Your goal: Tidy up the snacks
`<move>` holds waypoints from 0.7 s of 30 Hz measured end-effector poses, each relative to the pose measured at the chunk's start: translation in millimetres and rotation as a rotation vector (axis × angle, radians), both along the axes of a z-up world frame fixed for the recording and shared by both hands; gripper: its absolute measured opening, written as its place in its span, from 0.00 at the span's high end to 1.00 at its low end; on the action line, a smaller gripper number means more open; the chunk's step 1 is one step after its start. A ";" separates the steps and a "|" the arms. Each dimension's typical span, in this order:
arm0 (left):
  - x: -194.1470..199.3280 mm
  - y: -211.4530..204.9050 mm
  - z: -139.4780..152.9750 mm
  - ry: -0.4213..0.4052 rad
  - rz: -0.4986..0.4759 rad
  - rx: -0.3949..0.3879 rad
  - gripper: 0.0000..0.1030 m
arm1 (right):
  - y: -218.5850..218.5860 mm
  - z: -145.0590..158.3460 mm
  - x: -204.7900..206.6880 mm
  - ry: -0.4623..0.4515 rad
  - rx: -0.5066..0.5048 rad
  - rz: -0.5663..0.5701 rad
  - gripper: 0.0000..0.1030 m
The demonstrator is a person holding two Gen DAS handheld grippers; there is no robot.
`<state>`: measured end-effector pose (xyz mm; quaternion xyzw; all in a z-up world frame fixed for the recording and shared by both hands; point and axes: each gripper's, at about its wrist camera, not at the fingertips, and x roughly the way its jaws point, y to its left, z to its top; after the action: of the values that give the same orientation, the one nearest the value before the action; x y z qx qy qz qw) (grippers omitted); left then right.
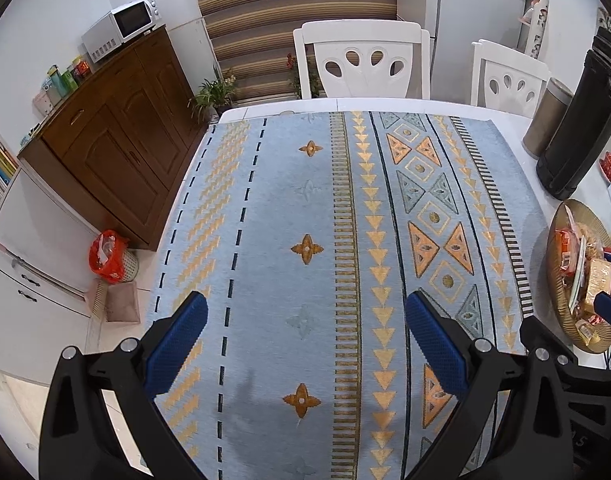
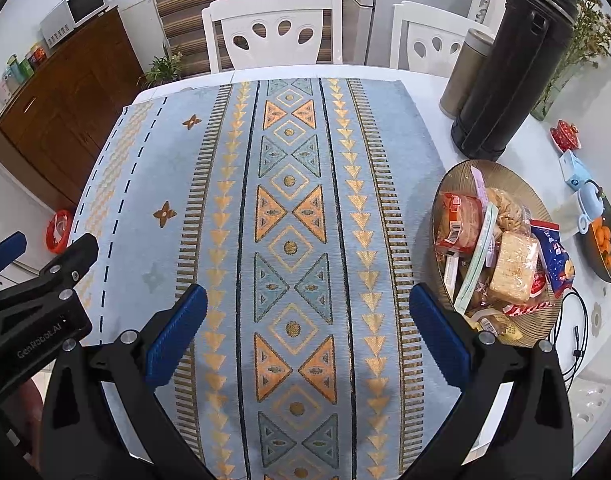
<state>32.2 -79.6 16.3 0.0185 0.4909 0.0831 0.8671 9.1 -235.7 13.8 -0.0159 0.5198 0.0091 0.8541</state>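
A round golden plate (image 2: 517, 184) on the table's right side holds a heap of wrapped snacks: an orange-red packet (image 2: 459, 222), a pale biscuit pack (image 2: 513, 266) and a blue bag (image 2: 555, 256). The same golden plate (image 1: 555, 272) shows at the right edge of the left wrist view. My right gripper (image 2: 307, 334) hovers open over the patterned blue cloth (image 2: 289, 208), its right finger just left of the plate. My left gripper (image 1: 305, 344) is open too, above the cloth's left half, holding nothing.
A tall black flask (image 2: 513, 64) and a steel canister (image 2: 465, 72) stand behind the plate. A white cup (image 2: 589, 204), a dark bowl of oranges (image 2: 605, 246) and a cable (image 2: 573, 328) lie to the right. Two white chairs (image 2: 273, 28) face the far edge.
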 end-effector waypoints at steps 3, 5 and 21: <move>0.6 0.9 0.2 0.000 0.000 -0.001 0.05 | 0.3 -0.2 0.2 0.003 0.003 -0.002 0.03; 0.4 1.0 0.3 0.002 0.001 -0.005 0.05 | 0.8 -0.3 0.3 0.003 0.003 -0.004 0.03; -1.1 0.2 -1.9 0.010 0.000 -0.015 0.05 | 1.6 1.5 -2.2 -0.005 -0.003 -0.010 0.03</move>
<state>31.0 -79.4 14.4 0.0126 0.4957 0.0792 0.8648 6.9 -234.1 15.3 -0.0145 0.5176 0.0042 0.8555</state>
